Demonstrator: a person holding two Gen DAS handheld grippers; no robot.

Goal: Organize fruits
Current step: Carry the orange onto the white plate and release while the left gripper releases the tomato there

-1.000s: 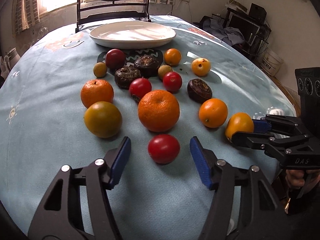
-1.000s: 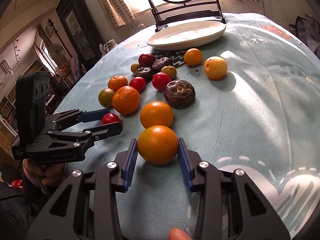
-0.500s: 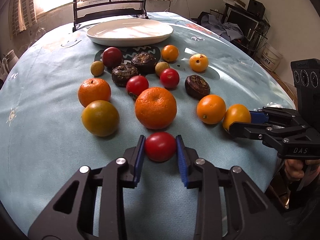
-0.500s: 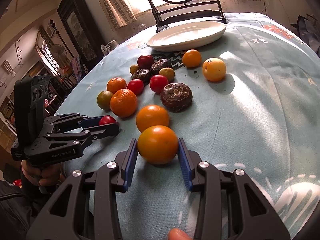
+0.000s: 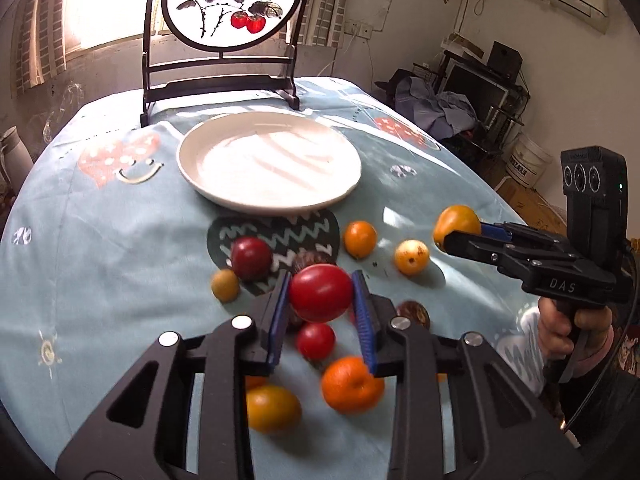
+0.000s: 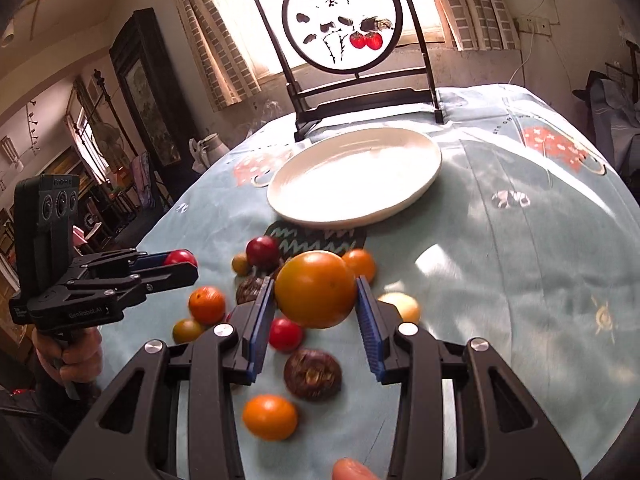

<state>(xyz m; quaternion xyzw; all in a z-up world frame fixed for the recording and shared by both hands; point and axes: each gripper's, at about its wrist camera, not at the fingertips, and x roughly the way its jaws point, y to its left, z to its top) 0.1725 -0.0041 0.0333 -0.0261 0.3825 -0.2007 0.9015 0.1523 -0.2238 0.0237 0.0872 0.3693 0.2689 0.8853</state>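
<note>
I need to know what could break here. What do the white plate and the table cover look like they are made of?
The white plate looks like glazed ceramic: its surface is glossy and mirrors window light. The table cover looks like soft printed cloth or coated fabric: matt, lightly creased, with cartoon motifs.

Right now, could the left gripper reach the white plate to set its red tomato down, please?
Probably yes. The left gripper is shut on the red tomato, lifted above the loose fruit, and the white plate lies ahead, bare, with nothing standing between.

Red tomato (image 5: 320,293), orange fruit (image 6: 315,294) aloft
</note>
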